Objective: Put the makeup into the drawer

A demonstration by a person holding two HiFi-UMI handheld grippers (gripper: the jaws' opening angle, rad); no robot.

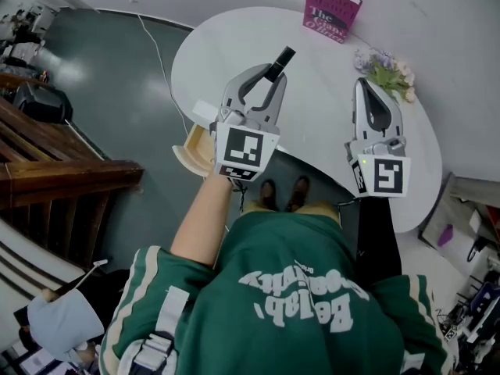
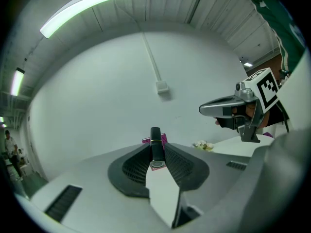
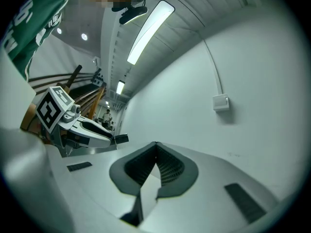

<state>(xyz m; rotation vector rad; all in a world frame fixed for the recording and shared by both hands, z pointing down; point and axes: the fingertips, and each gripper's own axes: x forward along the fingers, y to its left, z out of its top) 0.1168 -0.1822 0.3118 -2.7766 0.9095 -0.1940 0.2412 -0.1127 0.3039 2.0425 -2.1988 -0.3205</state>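
Note:
A black lipstick tube point(image 1: 282, 58) point(image 2: 155, 147) sticks out forward from my left gripper point(image 1: 273, 70) point(image 2: 155, 143), which is shut on it and held up above the white round table point(image 1: 320, 108). In the right gripper view the tube's tip point(image 3: 121, 139) shows at the end of the left gripper. My right gripper point(image 1: 364, 83) point(image 3: 155, 144) hovers to the right at about the same height, its jaws shut with nothing between them. A pale drawer point(image 1: 195, 148) stands pulled out under the table's left edge, just left of my left gripper.
A pink book point(image 1: 332, 10) point(image 2: 146, 141) stands at the table's far edge. A small bunch of flowers point(image 1: 387, 70) point(image 2: 201, 145) lies ahead of the right gripper. A wooden stair rail point(image 1: 62, 174) runs along the left. A cable point(image 1: 160, 61) trails across the grey floor.

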